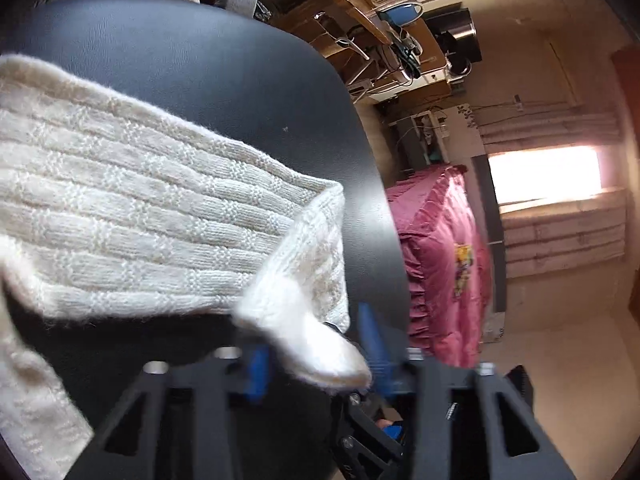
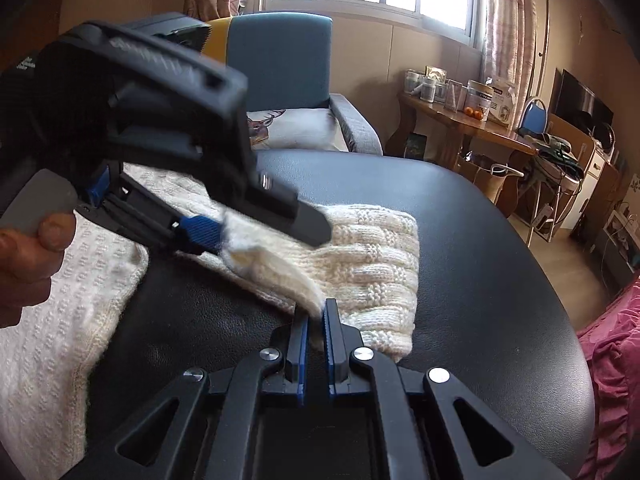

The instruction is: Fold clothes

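A cream knitted sweater [image 2: 372,256] lies on the black leather surface [image 2: 480,248]. Its body is spread at the near left, and one sleeve reaches to the right across the middle. The end of the sleeve lies flat and is well away from the right and far edges of the surface, so bare black leather stays open on those sides.

The right tongs [image 2: 316,312] are closed on the near edge of the sleeve. The left tongs [image 2: 224,236], held by a hand [image 2: 28,256], are closed on a fold of the same sleeve, just left of the right tongs; this fold is lifted a little. In the left wrist view the left tongs [image 1: 316,356] pinch a white corner of knit.

Past the right edge stands a bed with a pink cover [image 2: 616,360].
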{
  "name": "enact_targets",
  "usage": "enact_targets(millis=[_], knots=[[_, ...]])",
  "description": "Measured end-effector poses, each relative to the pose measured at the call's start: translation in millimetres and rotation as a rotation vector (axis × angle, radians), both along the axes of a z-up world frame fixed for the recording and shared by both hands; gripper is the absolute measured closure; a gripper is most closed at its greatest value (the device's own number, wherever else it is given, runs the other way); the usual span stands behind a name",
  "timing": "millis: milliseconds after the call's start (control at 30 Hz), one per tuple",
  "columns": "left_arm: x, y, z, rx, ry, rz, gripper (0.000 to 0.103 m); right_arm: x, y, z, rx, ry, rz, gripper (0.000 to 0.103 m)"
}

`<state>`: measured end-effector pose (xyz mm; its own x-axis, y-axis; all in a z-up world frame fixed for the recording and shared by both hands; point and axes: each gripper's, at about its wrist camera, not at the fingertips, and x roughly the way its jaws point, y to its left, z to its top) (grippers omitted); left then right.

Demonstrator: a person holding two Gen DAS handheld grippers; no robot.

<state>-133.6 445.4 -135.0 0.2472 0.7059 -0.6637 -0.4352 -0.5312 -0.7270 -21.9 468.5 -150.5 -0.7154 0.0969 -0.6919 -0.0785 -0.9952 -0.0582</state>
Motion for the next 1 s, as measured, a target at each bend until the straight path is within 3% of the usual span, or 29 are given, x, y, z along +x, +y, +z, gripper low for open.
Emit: enact_targets(millis=[67, 167, 233, 333, 467, 533, 767, 867, 1000], knots=[[3, -2, 2, -0.002, 0.029, -0.002, 0.096, 1, 4, 0, -0.027, -0.002, -0.022, 0.096], [1, -13, 8, 0.002, 0.063, 0.031, 0.096, 2, 10, 1, -0.073, -0.005, -0.055, 0.082], [-7, -24, 20, 0.040, 0.084, 0.068, 0.096, 6, 22, 7, -0.201, 0.015, -0.075, 0.082], [-25, -43, 52, 0.108, 0.117, 0.117, 0.096, 19, 55, 8, -0.564, 0.088, -0.131, 0.079], [-47, -68, 103, 0.172, 0.198, 0.157, 0.096, 30, 94, -36, -1.303, 0.132, -0.202, 0.073], [-55, -81, 127, 0.197, 0.233, 0.181, 0.096, 27, 91, -55, -1.505, 0.137, -0.199, 0.073], [-72, -146, 194, 0.271, 0.339, 0.284, 0.096, -1, 45, -87, -1.868, 0.149, -0.204, 0.072], [-78, -175, 210, 0.287, 0.370, 0.323, 0.096, -15, 28, -99, -1.967, 0.155, -0.242, 0.070], [-86, -209, 225, 0.293, 0.403, 0.367, 0.096, -36, 4, -106, -2.011, 0.140, -0.283, 0.066]])
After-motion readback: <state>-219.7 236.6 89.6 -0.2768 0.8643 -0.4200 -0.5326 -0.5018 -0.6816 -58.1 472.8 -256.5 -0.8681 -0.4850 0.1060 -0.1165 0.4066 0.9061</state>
